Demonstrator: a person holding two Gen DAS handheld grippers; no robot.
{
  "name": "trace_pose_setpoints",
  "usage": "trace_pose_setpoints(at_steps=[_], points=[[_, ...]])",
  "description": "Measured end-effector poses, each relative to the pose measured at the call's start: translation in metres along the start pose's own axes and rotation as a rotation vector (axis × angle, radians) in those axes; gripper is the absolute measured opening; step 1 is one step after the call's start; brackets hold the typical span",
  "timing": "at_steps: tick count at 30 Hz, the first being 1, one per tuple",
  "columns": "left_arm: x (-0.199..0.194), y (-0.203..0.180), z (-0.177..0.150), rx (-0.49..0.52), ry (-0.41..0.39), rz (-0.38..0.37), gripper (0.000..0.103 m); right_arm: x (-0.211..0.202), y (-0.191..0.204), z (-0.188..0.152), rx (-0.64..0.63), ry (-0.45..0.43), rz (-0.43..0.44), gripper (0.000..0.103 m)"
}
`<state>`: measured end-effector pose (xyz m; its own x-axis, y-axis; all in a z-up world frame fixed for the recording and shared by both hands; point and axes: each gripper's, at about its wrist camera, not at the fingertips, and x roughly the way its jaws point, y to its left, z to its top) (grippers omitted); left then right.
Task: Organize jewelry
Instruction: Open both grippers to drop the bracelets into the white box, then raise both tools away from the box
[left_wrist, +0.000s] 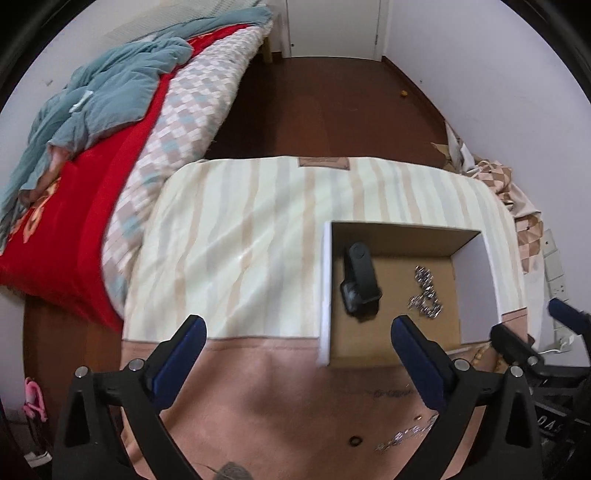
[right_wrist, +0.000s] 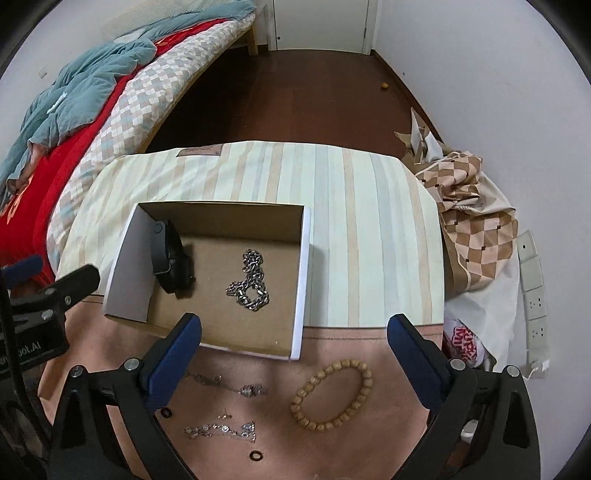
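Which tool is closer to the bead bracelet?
Right. The right tool hangs open just above the bracelet; the left tool is off beyond the box.

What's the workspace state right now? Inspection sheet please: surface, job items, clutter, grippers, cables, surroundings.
Surface: table under a striped cloth, pink band along the near edge.
Job's things: open cardboard box holds a black watch and a silver chain. Outside it, on the pink band: wooden bead bracelet, two thin silver pieces, two small dark rings.
Clutter: nothing seen on the table.
Grippers: left gripper open, empty; right gripper open, empty, above the box's near edge.
Cables: nothing seen.
Surroundings: bed with red blanket, checked fabric heap, wall sockets, door.
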<state>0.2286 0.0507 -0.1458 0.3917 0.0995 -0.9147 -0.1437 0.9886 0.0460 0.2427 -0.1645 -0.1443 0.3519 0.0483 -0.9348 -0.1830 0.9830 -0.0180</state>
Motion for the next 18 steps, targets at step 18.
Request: trace_pose_setpoints(at_steps=[18], points=[[-0.111, 0.01, -0.052, -0.029, -0.221, 0.066, 0.102, -0.109, 0.015, -0.039, 0.038, -0.182, -0.038, 0.102]])
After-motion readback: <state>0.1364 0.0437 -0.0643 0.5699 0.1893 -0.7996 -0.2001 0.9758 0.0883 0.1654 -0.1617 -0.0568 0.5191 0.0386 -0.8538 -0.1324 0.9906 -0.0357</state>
